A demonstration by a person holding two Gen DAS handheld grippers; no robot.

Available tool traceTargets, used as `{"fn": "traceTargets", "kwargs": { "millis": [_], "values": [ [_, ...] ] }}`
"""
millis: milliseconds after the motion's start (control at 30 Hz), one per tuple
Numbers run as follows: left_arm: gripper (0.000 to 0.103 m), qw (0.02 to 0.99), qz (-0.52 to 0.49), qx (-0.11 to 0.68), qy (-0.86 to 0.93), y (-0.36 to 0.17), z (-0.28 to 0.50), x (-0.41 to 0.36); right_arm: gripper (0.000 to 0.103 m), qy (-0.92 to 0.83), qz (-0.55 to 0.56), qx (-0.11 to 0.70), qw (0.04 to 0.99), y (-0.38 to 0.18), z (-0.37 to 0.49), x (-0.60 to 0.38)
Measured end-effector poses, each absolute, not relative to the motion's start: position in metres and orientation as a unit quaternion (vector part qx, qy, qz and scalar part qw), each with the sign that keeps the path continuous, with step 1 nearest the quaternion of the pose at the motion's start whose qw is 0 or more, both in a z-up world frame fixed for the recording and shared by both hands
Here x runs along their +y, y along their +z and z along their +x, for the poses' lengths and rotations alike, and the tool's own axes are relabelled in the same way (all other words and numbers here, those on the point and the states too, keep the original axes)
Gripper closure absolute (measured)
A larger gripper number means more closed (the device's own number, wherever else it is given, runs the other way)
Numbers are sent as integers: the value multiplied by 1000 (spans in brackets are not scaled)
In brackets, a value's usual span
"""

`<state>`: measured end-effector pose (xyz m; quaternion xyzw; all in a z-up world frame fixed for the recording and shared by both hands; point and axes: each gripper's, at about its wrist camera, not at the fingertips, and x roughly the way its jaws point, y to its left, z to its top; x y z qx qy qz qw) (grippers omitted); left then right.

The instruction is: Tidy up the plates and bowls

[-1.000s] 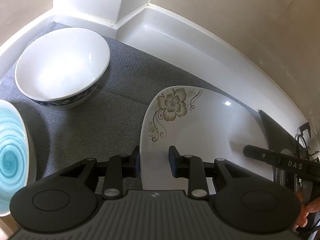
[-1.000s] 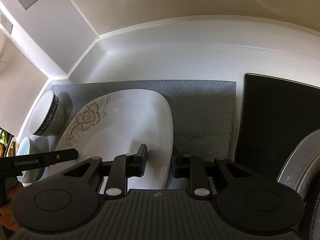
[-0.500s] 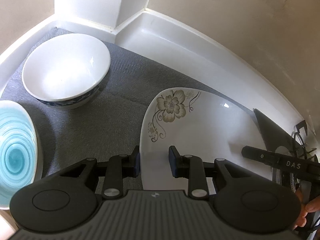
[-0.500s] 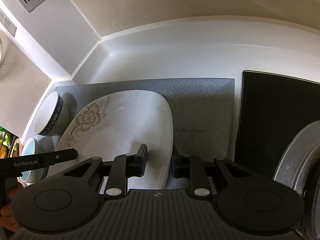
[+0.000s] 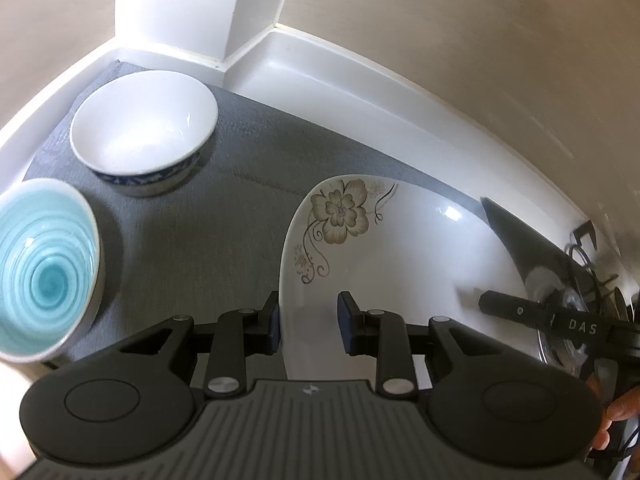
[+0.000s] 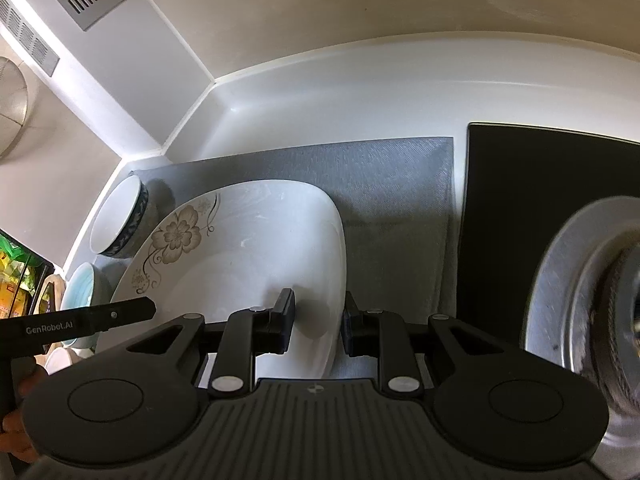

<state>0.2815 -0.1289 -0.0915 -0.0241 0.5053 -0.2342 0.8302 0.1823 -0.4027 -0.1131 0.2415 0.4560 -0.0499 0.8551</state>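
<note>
A white, rounded-square plate (image 5: 400, 264) with a beige flower print hangs between my two grippers over the grey mat (image 5: 200, 240). My left gripper (image 5: 310, 320) is shut on its left rim. In the right wrist view the plate (image 6: 248, 248) shows its right rim clamped by my right gripper (image 6: 318, 318). A white bowl (image 5: 144, 124) with a blue patterned outside stands in the mat's far left corner. A teal spiral bowl (image 5: 44, 276) stands nearer, left of the plate. Both bowls (image 6: 116, 220) (image 6: 82, 292) lie beyond the plate's left side in the right wrist view.
A white raised ledge and a beige wall close off the back. A black hob surface (image 6: 540, 200) lies right of the mat (image 6: 392, 184), with a metal pot (image 6: 580, 300) on it. A person's hand (image 5: 616, 412) holds the right gripper's handle.
Both grippers have drawn back from the wall and slightly up, carrying the plate. The teal bowl has come further into the left wrist view; the pot looms larger in the right.
</note>
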Motion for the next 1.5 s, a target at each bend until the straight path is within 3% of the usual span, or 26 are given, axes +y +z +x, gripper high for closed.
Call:
{"fn": "traceTargets", "kwargs": {
  "millis": [433,933,1500],
  "values": [
    [71,819,0,508,-268,-86,230,-121,77,-65,245,436,864,-89,104,-384],
    [71,791,23,535,-294,-102,170,-108,78,-91,245,440,859,-103,36,-358],
    [70,820,113,479,-292,-113,142,-119,76,-64,210,432,875,-124,22,-353]
  ]
}}
